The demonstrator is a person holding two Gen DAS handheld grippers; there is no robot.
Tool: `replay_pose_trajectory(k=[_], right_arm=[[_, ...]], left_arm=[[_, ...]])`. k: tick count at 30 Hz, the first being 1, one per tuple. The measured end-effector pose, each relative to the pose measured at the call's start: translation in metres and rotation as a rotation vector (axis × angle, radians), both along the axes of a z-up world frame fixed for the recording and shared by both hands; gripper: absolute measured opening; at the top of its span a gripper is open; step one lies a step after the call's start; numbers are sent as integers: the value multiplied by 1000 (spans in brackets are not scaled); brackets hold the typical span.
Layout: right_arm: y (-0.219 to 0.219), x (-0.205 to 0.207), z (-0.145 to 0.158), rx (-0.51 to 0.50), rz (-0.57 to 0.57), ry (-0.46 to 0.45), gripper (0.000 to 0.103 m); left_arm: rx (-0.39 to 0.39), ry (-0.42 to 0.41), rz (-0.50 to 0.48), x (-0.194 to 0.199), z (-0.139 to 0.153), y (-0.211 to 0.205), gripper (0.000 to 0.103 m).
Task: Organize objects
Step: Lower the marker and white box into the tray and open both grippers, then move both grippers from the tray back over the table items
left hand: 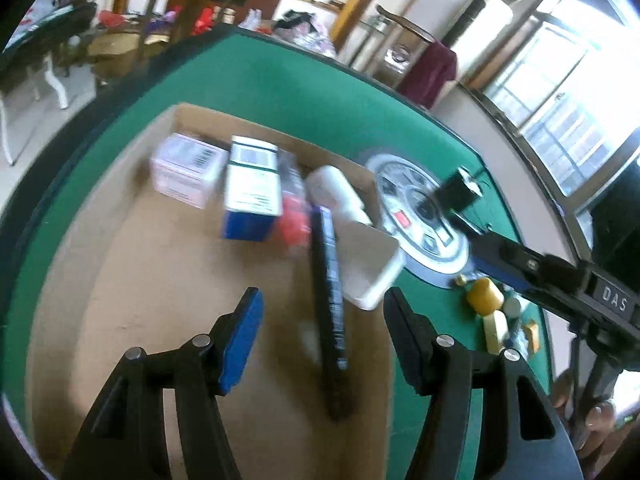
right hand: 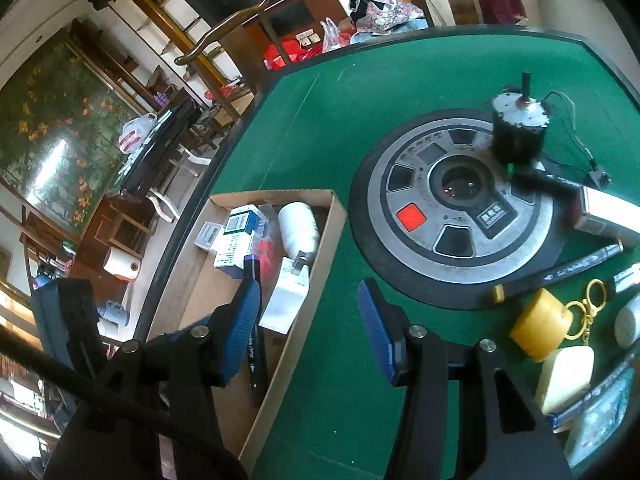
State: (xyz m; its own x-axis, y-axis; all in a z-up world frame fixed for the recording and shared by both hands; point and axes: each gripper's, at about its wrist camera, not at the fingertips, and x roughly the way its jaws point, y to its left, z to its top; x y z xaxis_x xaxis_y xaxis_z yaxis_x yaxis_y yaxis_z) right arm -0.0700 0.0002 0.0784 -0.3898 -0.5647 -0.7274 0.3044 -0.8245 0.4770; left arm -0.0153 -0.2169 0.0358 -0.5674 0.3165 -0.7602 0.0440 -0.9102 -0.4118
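A cardboard box (left hand: 132,264) lies on the green table (left hand: 304,92). In it are a pink carton (left hand: 186,168), a blue-and-white carton (left hand: 252,192), a red item (left hand: 294,228), a white bottle (left hand: 338,194), a white charger (left hand: 370,268) and a long black pen (left hand: 330,308). My left gripper (left hand: 324,332) is open above the box, its jaws either side of the pen. My right gripper (right hand: 308,328) is open and empty over the box's right wall (right hand: 304,304) and the green felt. The right gripper also shows in the left wrist view (left hand: 560,276).
A round grey control panel (right hand: 452,208) sits mid-table with a black motor (right hand: 516,132) on it. Right of it lie a black marker (right hand: 560,272), a yellow spool (right hand: 540,324), a gold keyring (right hand: 588,304), a cream block (right hand: 564,376) and a white carton (right hand: 608,216).
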Motion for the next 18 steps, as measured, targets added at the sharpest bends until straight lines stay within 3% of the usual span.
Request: replay_pose_trajectory(k=[7, 11, 18], right_arm=[[41, 17, 13, 34, -73, 56, 53], [68, 30, 17, 46, -127, 73, 57], [126, 60, 22, 22, -218, 114, 57]], left_arm=[[-36, 58, 79, 16, 10, -7, 71], [31, 17, 9, 16, 7, 12, 70], [-54, 93, -118, 37, 34, 70, 70]])
